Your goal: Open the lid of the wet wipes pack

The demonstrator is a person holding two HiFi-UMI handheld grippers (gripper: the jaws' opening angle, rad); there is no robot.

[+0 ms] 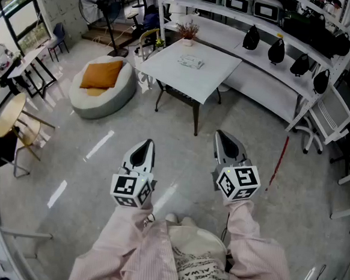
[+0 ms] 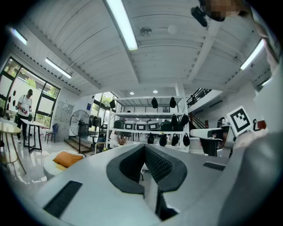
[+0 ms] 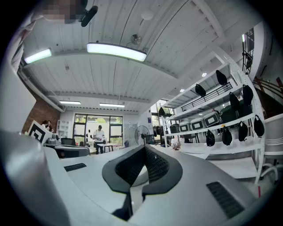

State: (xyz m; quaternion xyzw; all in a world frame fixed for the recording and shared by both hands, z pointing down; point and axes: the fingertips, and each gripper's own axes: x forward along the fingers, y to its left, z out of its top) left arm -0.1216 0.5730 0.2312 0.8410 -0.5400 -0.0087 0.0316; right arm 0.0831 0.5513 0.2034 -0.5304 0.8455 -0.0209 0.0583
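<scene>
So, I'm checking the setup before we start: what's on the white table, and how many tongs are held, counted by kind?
Wet wipes pack: 1
Potted plant: 1
Tongs: 2, the left tongs and the right tongs, both shut and empty
Total: 4

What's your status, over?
Left claw shut, empty. Right claw shut, empty. Wipes pack on white table ahead, untouched. Only floor between.
</scene>
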